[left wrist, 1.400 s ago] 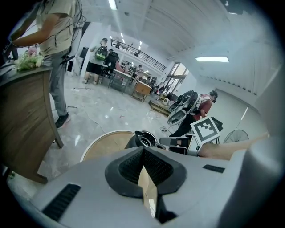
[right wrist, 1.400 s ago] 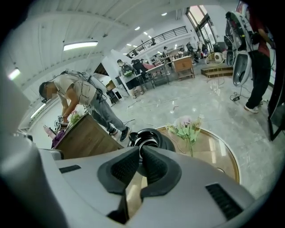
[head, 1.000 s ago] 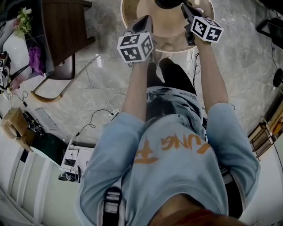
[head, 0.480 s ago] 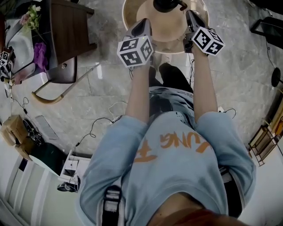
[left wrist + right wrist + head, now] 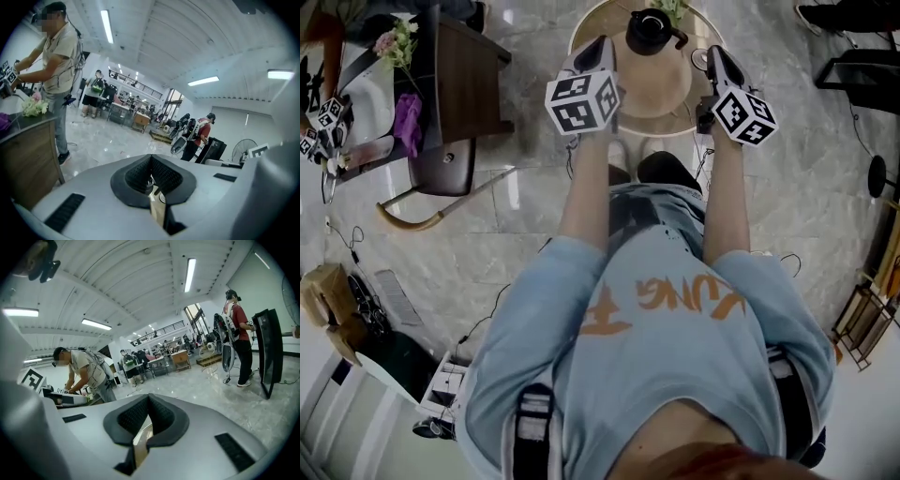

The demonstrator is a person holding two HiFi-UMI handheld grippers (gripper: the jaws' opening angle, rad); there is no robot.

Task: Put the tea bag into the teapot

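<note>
Left gripper (image 5: pixel 597 47) and right gripper (image 5: pixel 716 56) clenched on nothing; a round, dark teapot (image 5: pixel 650 30) sits just beyond, between their fingertips.

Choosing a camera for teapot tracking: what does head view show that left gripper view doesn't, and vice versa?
Head view only: the round black teapot on the round wooden table, and the person's light blue shirt. Left gripper view only: the left claw with jaws together, nothing between them; a person in a red shirt. Both: the dark wooden desk with pale flowers.
</note>
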